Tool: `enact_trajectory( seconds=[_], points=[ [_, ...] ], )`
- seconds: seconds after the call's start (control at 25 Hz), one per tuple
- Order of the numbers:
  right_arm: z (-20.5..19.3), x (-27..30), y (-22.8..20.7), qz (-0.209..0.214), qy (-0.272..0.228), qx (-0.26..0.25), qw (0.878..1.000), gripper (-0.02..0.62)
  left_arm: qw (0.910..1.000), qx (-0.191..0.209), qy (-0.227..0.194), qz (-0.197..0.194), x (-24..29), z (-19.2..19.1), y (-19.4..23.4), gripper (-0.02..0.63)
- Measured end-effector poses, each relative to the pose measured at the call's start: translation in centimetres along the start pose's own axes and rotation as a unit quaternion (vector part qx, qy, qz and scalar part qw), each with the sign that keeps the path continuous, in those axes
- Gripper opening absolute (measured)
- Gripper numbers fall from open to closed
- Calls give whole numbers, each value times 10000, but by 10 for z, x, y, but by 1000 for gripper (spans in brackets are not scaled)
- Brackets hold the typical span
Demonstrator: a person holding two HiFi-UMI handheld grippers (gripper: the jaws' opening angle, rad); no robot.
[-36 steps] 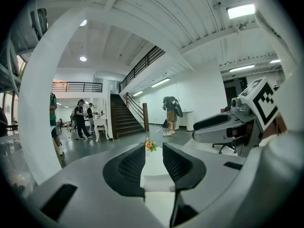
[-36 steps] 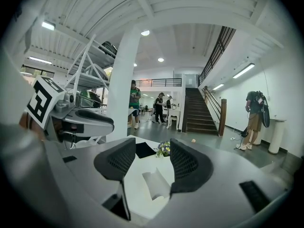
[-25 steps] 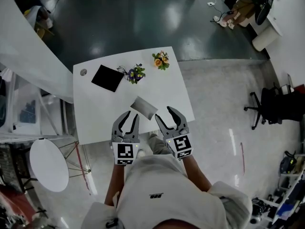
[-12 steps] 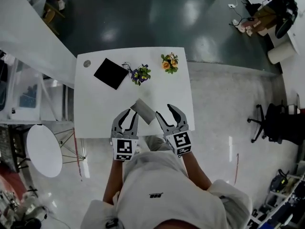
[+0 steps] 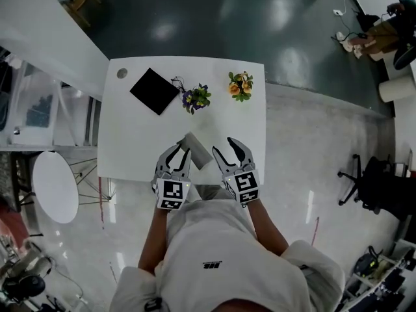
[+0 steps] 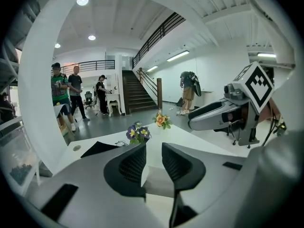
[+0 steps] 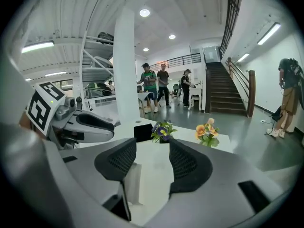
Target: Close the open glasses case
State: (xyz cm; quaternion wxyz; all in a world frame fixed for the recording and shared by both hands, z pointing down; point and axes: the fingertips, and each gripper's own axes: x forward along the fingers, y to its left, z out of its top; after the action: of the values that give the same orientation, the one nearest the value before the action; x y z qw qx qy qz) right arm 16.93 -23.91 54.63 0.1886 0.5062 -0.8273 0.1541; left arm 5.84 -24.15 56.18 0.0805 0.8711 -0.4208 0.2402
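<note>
case (image 5: 197, 151) too small to tell open or shut, its near edge behind left gripper (image 5: 179, 153), black square (image 5: 154, 91) unidentifiable

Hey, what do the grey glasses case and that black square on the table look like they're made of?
Glasses case: matte grey with no glare, so probably a fabric or faux-leather covering; too small to be sure. Black square: flat, thin, dull black, likely cloth, paper or a soft mat; cannot tell which.
</note>
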Motion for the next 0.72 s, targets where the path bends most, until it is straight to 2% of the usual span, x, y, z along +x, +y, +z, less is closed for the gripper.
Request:
enact_trajectory(
  seconds=[0.36,0.72],
  points=[
    [-29,30,-12,303,388,-47,9988,218,9989,-261,368,91,31,-31,-3,114],
    [-56,54,-17,424,740,-106,9963,216,9966,-377,728,-11,53,-64,-8,110]
  ],
)
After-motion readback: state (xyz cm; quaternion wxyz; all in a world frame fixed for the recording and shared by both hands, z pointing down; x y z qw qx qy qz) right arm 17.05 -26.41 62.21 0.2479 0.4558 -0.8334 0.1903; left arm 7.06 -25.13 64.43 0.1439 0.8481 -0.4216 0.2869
